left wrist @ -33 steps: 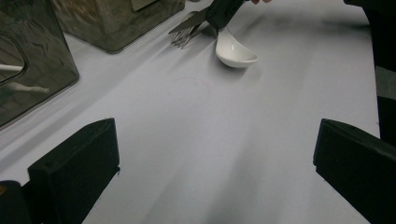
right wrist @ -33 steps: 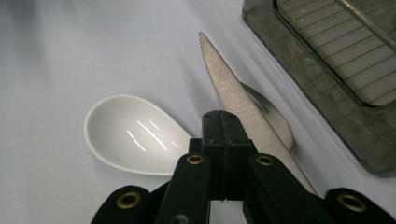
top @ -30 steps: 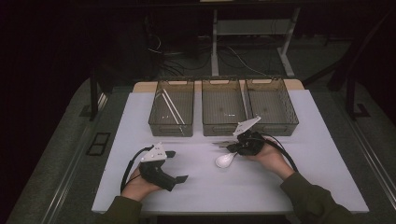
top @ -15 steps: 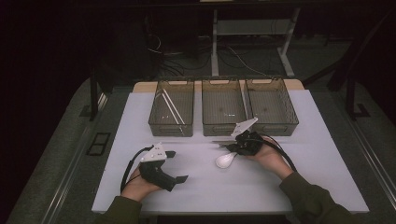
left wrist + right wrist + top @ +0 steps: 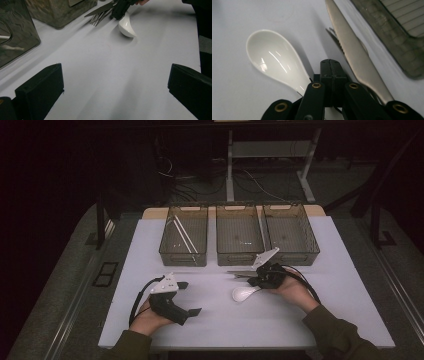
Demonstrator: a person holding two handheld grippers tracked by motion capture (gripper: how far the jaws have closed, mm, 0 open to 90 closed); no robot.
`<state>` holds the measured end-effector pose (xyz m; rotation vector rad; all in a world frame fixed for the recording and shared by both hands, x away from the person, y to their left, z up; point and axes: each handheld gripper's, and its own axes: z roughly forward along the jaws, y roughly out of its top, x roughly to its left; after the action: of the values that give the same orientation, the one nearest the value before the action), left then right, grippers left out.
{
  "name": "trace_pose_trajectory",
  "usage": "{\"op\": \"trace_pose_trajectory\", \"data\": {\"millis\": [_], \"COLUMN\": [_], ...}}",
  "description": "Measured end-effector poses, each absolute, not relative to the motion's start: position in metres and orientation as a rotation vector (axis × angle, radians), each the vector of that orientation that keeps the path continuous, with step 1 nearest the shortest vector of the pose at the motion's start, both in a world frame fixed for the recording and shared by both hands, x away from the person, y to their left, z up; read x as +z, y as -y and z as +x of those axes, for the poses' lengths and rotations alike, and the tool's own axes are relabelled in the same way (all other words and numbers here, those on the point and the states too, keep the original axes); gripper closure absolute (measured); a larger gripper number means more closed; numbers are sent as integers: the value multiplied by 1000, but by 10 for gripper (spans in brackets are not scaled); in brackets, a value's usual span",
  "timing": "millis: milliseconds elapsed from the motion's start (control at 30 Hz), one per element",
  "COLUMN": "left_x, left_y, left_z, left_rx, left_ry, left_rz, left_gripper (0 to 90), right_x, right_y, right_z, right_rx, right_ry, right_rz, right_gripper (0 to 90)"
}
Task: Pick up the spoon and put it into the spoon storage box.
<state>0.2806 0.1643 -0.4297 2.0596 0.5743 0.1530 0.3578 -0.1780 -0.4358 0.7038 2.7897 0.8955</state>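
Change: none to record; both hands and the white spoon point(image 5: 242, 293) lie where they lay a second ago, so the pick-up looks paused, not advanced.
Left gripper point(image 5: 191, 297): resting on the white table point(image 5: 150, 330), near its front edge; jaws spread wide, nothing between them, bare table showing in the gap in the left gripper view.
Left bin point(image 5: 182, 257): clear, at the back of the table; white sticks point(image 5: 182, 232) lean inside.
Middle bin point(image 5: 239, 257): clear, just beside the left one; contents too faint to tell.
Spoon, location: on the table in front of the middle bin, bowl up and toward the left gripper, handle running under the right gripper's tips.
Knife point(image 5: 352, 50) and fork point(image 5: 334, 37): together on the table just behind the spoon, the knife lying over the fork; close enough to crowd any grasp on the spoon's handle.
Right gripper point(image 5: 252, 281): low over the spoon's handle; jaws closed pad against pad, nothing seen pinched between them, so the spoon is judged not yet held.
Right bin point(image 5: 295, 256): clear, just behind the right hand; looks bare.
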Motion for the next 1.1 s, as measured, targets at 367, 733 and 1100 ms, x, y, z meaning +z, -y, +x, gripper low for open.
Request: {"op": "trace_pose_trajectory", "data": {"millis": [367,733,1100], "left_x": [-429,-429,-429], "left_y": [-164,-164,-164], "left_z": [281,282,282], "left_rx": [151,150,152], "left_ry": [-572,-571,-569], "left_rz": [2062,2062,2061], "left_gripper": [0,0,0], "right_x": [-435,-434,-427], "right_y": [195,206,217], "right_z": [345,327,331], "right_rx": [908,921,1052], "right_ry": [-2823,-2844,-2798], "right_rz": [712,697,819], "right_gripper": [895,895,734]}}
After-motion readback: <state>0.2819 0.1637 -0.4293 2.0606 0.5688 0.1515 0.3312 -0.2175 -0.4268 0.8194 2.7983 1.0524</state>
